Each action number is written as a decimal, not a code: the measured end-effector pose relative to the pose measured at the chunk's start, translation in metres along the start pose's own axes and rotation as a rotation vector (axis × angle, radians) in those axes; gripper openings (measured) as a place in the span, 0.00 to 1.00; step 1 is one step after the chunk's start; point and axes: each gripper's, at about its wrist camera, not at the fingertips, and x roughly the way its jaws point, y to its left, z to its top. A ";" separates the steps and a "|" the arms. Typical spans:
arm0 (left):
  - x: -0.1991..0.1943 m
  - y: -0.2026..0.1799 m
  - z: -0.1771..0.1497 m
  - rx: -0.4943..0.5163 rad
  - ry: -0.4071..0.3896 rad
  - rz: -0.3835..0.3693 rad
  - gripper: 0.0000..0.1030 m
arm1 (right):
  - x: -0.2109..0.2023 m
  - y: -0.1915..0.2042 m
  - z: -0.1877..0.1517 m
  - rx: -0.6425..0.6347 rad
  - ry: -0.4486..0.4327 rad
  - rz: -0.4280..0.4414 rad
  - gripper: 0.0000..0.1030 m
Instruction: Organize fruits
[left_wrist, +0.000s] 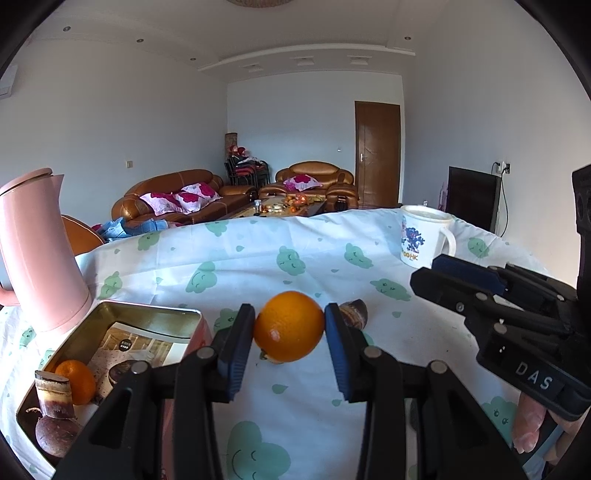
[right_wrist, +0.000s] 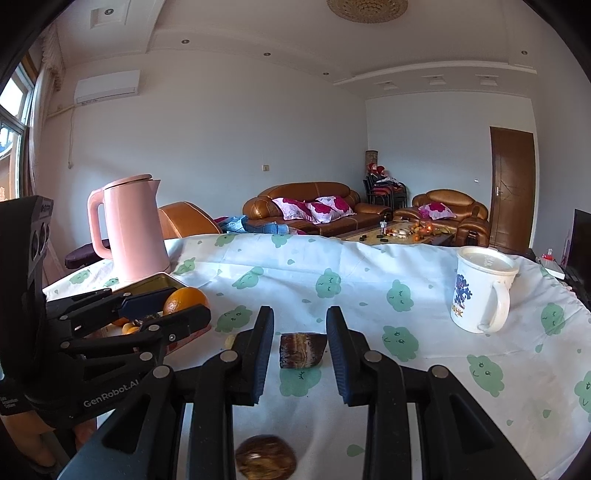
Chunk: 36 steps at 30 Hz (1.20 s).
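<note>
Left tongs (left_wrist: 289, 334) clamped on orange (left_wrist: 289, 325), raised above table (left_wrist: 258, 251) middle, just beside tin (left_wrist: 147, 312).

Right tongs (right_wrist: 300, 341) nearly together, gripping nothing; brown cane piece (right_wrist: 302, 350) lying on cloth between tips, untouched.

Orange: round, firm, smooth peel, likely slippery; best gripped across widest part. Cane pieces: stiff, woody, light by look; best gripped across short sides.

Counted: oranges two, one in tin (left_wrist: 75, 380); cane pieces four, two in tin (left_wrist: 53, 395), another at near table edge (right_wrist: 265, 458).
</note>
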 end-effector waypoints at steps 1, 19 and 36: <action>0.000 0.000 0.000 -0.003 0.001 0.000 0.39 | 0.001 -0.004 0.000 0.020 0.007 0.001 0.31; -0.021 0.020 -0.009 -0.054 -0.010 -0.008 0.39 | -0.006 0.027 -0.029 -0.088 0.279 0.042 0.63; -0.020 0.021 -0.009 -0.059 -0.002 -0.018 0.39 | 0.029 0.028 -0.046 -0.059 0.496 0.126 0.40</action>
